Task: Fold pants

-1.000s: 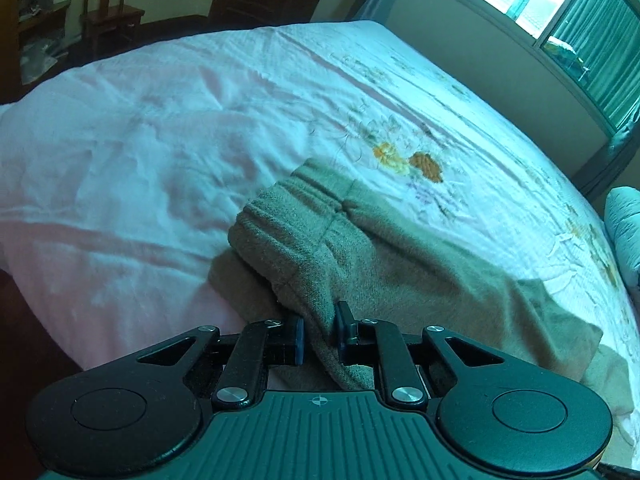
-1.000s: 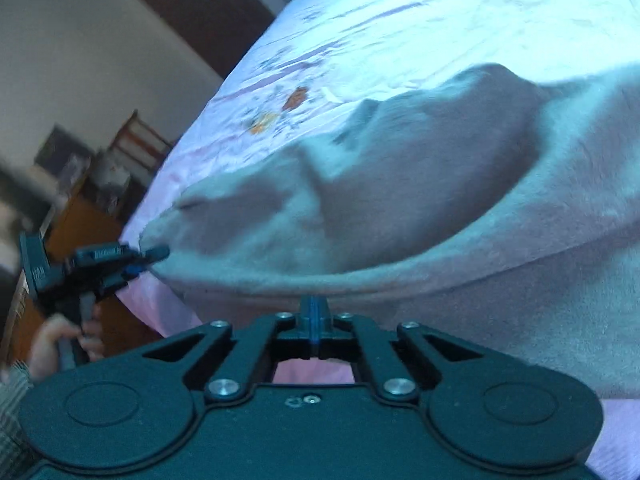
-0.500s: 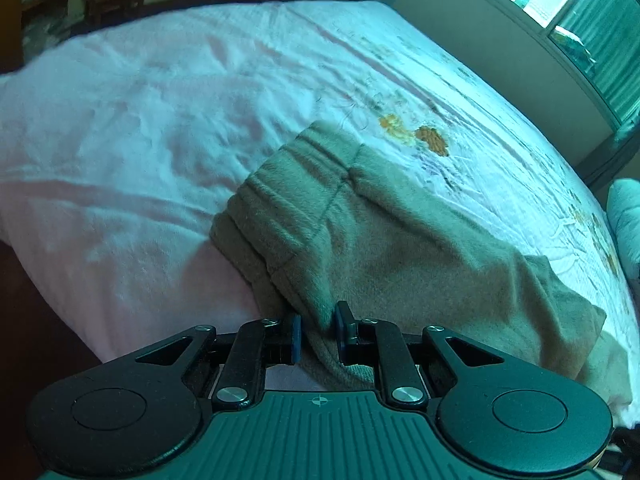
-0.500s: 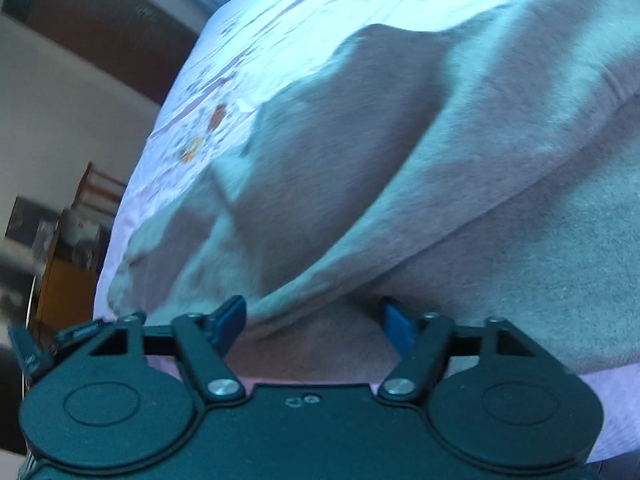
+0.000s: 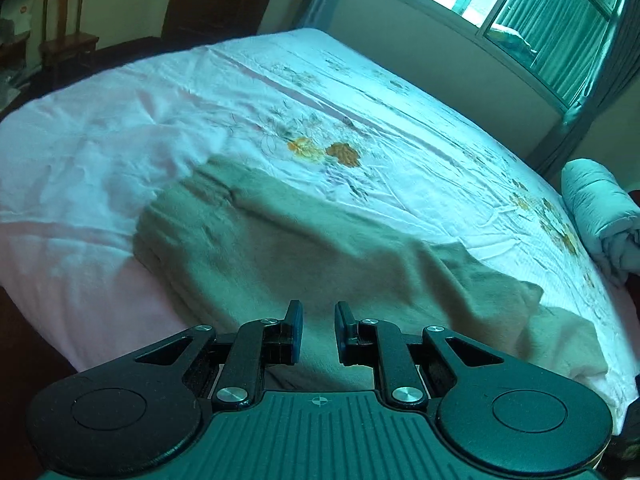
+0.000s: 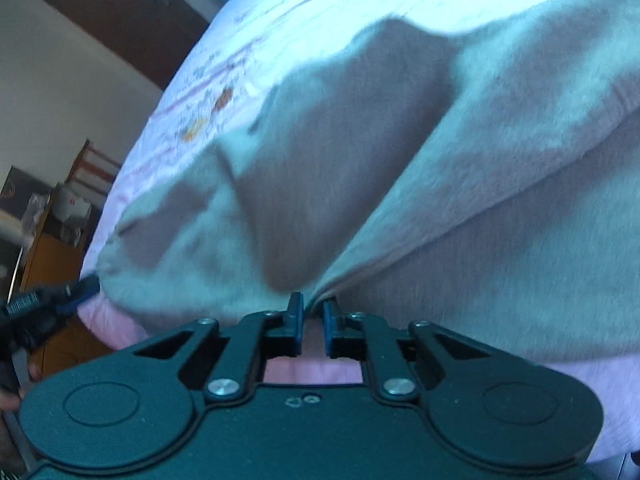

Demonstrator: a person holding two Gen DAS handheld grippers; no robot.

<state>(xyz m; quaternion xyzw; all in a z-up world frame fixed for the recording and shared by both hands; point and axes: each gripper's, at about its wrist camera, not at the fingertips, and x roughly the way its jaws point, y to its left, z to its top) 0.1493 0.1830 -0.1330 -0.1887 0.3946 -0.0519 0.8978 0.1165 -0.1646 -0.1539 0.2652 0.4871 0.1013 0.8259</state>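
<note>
Grey-green fleece pants (image 5: 300, 248) lie along the near edge of the bed, waistband to the left and legs running right. My left gripper (image 5: 319, 328) stands over their near edge with its jaws a little apart and fabric filling the gap. The right wrist view shows the left gripper (image 6: 76, 292) pinching the pants' waist corner. In that view the pants (image 6: 440, 160) have one layer folded over another. My right gripper (image 6: 312, 312) is shut on the edge of that fold, with pink sheet showing beneath its fingers.
The pink-white sheet (image 5: 160, 120) with embroidered leaves covers a wide bed. A rolled quilt (image 5: 600, 208) lies at its right end. A wooden chair (image 5: 64, 32) stands at the far left, a window (image 5: 500, 0) beyond. A person's hand (image 6: 12, 396) holds the left gripper beside a wooden cabinet (image 6: 48, 256).
The right gripper opened wide half a second ago and has closed again on the fold's edge. The left gripper drew back and rose, and the bunched waistband now lies flatter and stretched.
</note>
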